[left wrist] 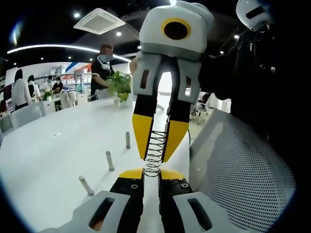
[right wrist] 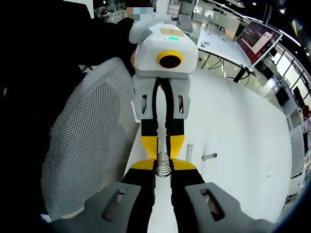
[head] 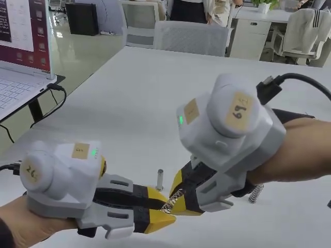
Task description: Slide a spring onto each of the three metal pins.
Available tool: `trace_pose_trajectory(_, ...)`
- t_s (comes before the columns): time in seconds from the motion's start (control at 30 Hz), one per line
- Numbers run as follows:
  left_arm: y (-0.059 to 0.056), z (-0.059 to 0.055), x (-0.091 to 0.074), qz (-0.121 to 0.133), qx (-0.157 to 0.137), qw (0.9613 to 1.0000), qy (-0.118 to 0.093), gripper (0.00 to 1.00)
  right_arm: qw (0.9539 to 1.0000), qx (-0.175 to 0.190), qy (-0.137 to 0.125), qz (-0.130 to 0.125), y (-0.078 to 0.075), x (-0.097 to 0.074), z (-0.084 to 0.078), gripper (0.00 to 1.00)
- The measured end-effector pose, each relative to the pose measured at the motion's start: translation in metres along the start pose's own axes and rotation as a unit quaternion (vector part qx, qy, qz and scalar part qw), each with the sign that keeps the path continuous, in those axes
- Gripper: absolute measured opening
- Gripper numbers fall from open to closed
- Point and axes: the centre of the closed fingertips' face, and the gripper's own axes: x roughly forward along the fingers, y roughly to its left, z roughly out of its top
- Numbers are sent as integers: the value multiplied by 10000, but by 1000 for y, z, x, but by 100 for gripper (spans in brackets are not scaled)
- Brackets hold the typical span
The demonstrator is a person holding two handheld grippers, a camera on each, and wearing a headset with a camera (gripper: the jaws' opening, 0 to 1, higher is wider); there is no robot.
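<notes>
One small coil spring hangs in the air between both grippers, which face each other tip to tip. My left gripper comes in from the lower left and is shut on one end of the spring. The right gripper reaches from the right and is shut on the other end. A metal pin stands upright on the white table just behind the tips. In the left gripper view three pins stand out: a far one, a middle one and a near, leaning one.
A second loose spring lies on the table by the right hand; it also appears as a spring beside a lying pin. A laptop sits at the far left. A mesh chair back is close by.
</notes>
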Motion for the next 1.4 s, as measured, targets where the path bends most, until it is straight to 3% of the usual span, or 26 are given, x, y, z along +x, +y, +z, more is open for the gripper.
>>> trace_pose_trajectory(0.3, 0, -4, 1, -2, -33, 10000, 94, 8, 10000, -6, 30, -35, -2, -1, -1, 9)
trace_pose_trajectory(0.87, 13, -12, -13, 326, -302, 9990, 19, 26, 9995, 154, 194, -180, -14, -11, -19, 9)
trace_pose_trajectory(1.4, 36, -37, -25, 878, -439, 9951, 98, 45, 9974, 459, 420, -369, -33, -18, -51, 9)
